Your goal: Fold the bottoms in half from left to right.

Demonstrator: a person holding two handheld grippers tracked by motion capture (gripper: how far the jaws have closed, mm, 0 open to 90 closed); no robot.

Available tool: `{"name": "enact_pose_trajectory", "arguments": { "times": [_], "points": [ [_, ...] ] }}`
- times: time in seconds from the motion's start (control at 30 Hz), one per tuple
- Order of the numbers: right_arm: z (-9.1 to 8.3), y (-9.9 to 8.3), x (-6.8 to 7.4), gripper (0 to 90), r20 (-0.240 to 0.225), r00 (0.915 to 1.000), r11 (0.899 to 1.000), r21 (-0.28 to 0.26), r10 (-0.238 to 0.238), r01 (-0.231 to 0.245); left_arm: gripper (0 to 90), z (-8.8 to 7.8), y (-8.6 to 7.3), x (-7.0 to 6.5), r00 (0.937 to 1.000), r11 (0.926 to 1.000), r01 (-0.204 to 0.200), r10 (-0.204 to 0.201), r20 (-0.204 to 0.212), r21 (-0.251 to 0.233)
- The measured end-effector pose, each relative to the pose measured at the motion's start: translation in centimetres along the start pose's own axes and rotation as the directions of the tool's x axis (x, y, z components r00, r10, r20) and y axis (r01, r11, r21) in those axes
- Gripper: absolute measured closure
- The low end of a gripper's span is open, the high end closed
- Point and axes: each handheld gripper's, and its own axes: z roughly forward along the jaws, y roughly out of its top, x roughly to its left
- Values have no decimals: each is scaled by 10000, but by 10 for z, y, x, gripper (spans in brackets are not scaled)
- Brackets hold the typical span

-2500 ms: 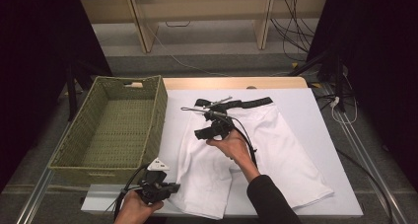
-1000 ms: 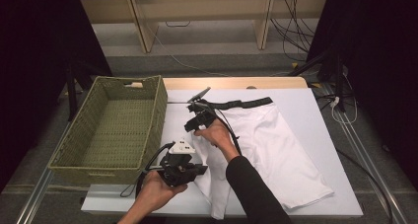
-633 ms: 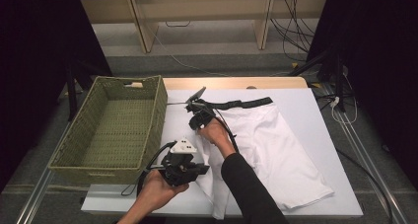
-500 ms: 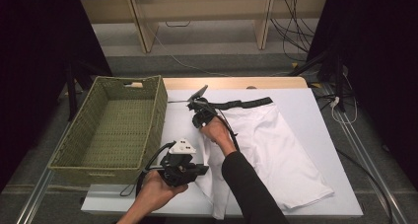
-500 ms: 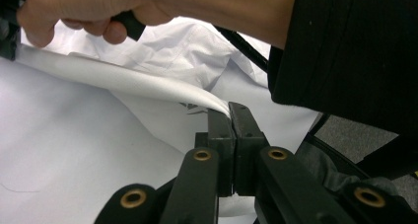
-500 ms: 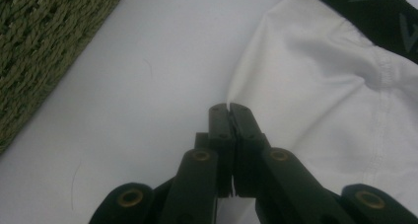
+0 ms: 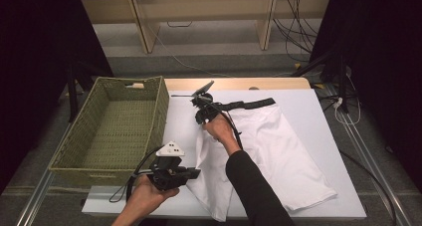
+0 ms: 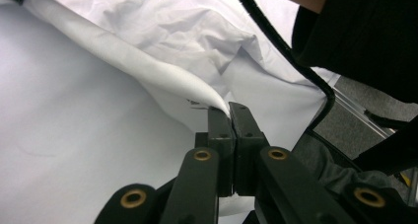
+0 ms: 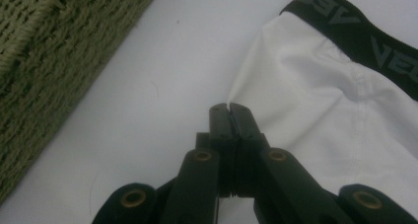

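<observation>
Two grips: both set on the white shorts (image 7: 278,146), one at each end of the same side edge, likely so that the edge could be lifted and carried over as a fold.
Left gripper (image 8: 229,109): jaws clamped tight on a thin lip of cloth near the leg end, close to the front edge of the table (image 7: 318,111); fabric drawn up into a raised ridge from the pinch.
Right gripper (image 9: 230,107): jaws pressed together on the very edge of the cloth, just below the black waistband (image 9: 355,26); only a sliver of white seen between the pads.
Shorts: spread flat on the table, waistband toward the far side, legs toward the person; near-side leg partly lifted and creased.
Reason for the paired hold: edge kept taut between two points, probably to stop the cloth from sagging or bunching during a fold.
Woven basket (image 7: 161,106): placed just beside the shorts at the left, open top, apparently ready as the drop-off for the folded piece.
Risk: shallow bite at the right, so a slip judged possible.
</observation>
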Motion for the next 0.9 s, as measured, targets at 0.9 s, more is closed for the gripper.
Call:
{"name": "enact_pose_trajectory", "arguments": {
  "times": [0.9],
  "points": [
    [-17,30,46,900,-784,9947,9947,-831,-664,598,886,-48,1,16,9992,9973,396,-393,53,-611]
  ]
}}
